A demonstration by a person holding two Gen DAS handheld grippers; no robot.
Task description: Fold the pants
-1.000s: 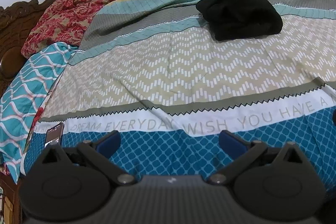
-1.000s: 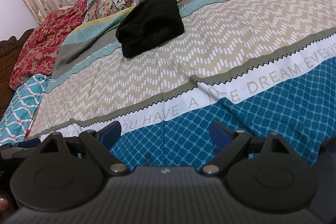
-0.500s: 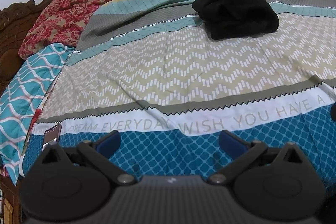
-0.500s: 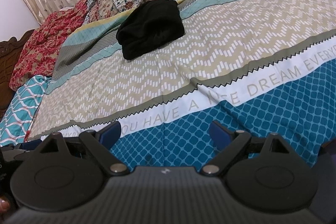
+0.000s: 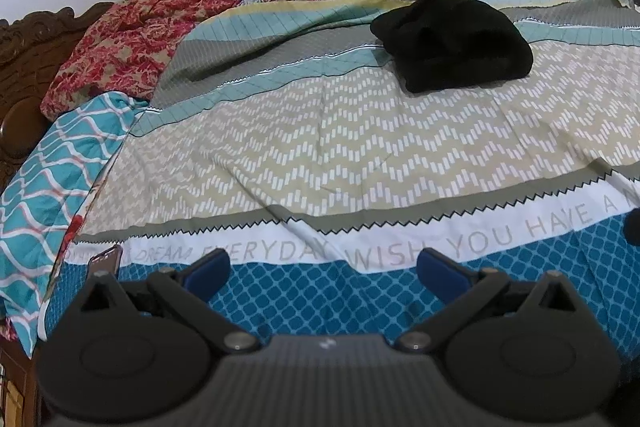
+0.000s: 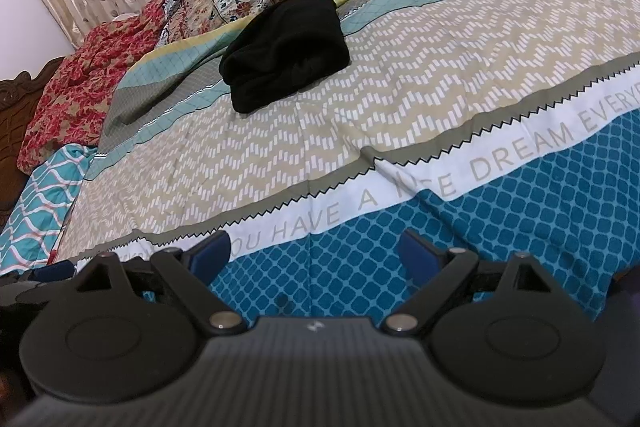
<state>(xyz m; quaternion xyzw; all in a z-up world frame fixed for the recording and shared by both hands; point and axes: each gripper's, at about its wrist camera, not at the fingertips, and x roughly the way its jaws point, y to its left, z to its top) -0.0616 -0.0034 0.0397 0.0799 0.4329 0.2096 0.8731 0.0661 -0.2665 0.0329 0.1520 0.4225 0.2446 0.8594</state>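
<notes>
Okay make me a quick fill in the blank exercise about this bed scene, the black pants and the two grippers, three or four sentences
1. The bundled pants on the bedsheet are ____ in colour.
2. The left gripper has its jaws ____, holding nothing.
3. The right gripper hovers over the sheet's ____ diamond-patterned band.
4. The phone lies near the sheet's ____ edge in the left wrist view.

Missing words: black; open; blue; left
</notes>
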